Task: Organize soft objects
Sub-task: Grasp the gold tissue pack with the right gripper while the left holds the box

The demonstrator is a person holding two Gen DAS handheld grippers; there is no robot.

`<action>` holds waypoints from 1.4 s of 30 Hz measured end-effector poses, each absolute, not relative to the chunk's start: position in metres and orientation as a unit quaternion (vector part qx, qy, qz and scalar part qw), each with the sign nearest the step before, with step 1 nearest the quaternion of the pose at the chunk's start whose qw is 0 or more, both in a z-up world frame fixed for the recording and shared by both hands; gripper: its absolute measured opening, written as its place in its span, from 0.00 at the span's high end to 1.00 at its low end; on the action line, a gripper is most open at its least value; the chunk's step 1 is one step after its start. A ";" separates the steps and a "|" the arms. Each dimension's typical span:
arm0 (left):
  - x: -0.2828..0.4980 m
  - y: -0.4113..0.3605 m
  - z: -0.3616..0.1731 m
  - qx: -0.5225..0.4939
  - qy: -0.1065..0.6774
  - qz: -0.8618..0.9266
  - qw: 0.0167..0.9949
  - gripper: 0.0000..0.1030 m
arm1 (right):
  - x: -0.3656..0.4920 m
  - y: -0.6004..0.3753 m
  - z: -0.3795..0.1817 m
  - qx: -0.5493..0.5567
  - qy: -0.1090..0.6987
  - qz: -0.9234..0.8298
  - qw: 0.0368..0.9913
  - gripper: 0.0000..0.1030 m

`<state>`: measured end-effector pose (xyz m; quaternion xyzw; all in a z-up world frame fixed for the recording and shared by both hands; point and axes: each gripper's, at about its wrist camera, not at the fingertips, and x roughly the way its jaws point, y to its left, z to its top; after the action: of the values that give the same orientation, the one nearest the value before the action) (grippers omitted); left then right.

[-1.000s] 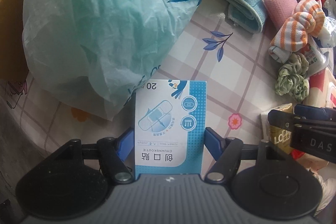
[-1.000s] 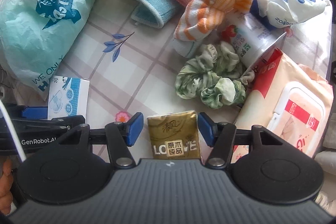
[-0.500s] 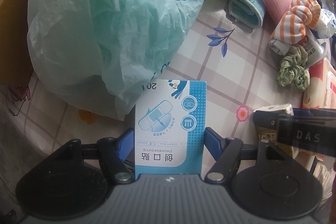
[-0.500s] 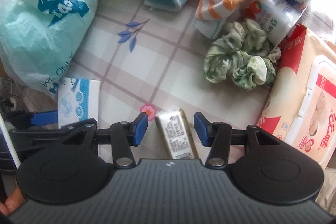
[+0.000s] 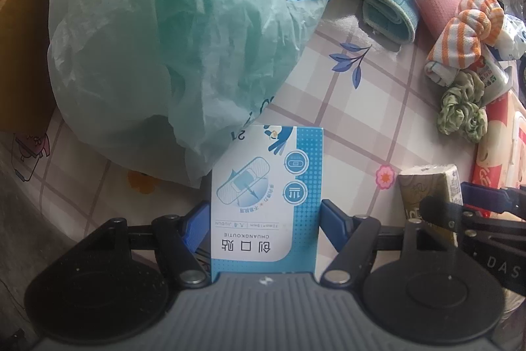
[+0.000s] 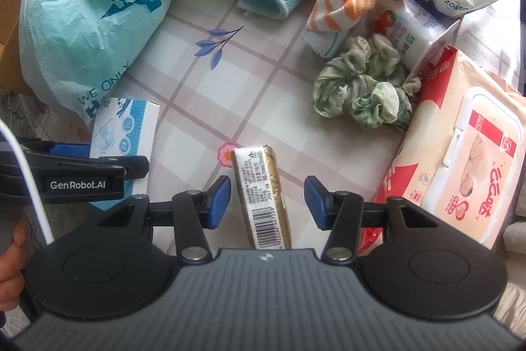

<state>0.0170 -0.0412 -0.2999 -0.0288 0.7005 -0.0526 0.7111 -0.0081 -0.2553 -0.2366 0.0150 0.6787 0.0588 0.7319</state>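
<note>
The left gripper (image 5: 265, 214) has its jaws closed on the box (image 5: 268, 196) of plasters, both pads flat against the long edges; the box lies at the near left of the surface (image 6: 230, 87), its far corner tucked under the bag (image 5: 171, 32). The right gripper (image 6: 267, 199) stands with jaws open around the tissue pack (image 6: 263, 196); the pack lies on edge, barcode side up, touching neither pad, and nearer the left one.

Procedure, as judged from this position: centre the right jaws on the pack before closing; close gently, since the pack will likely compress and may twist if caught off-centre; lift the box straight back from the bag so the film does not drag; keep the two grippers apart, as they sit near each other; the scrunchie (image 6: 361, 94) and wipes (image 6: 460, 147) lie at the right.
</note>
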 end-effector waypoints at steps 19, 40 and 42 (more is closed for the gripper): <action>0.015 -0.043 -0.293 -0.015 0.698 -0.052 0.714 0.30 | -0.004 -0.258 -0.248 -0.057 0.658 0.021 0.751 0.35; 0.017 -0.057 -0.298 -0.007 0.697 -0.060 0.714 0.30 | 0.001 -0.253 -0.280 -0.027 0.705 0.033 0.708 0.33; 0.017 -0.058 -0.297 -0.008 0.696 -0.062 0.716 0.31 | 0.000 -0.254 -0.277 -0.017 0.698 0.021 0.715 0.46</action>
<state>0.0167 -0.0581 -0.2967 -0.0076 0.6955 -0.0621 0.7158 0.0001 -0.2537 -0.2772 -0.0170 0.6981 0.0208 0.7155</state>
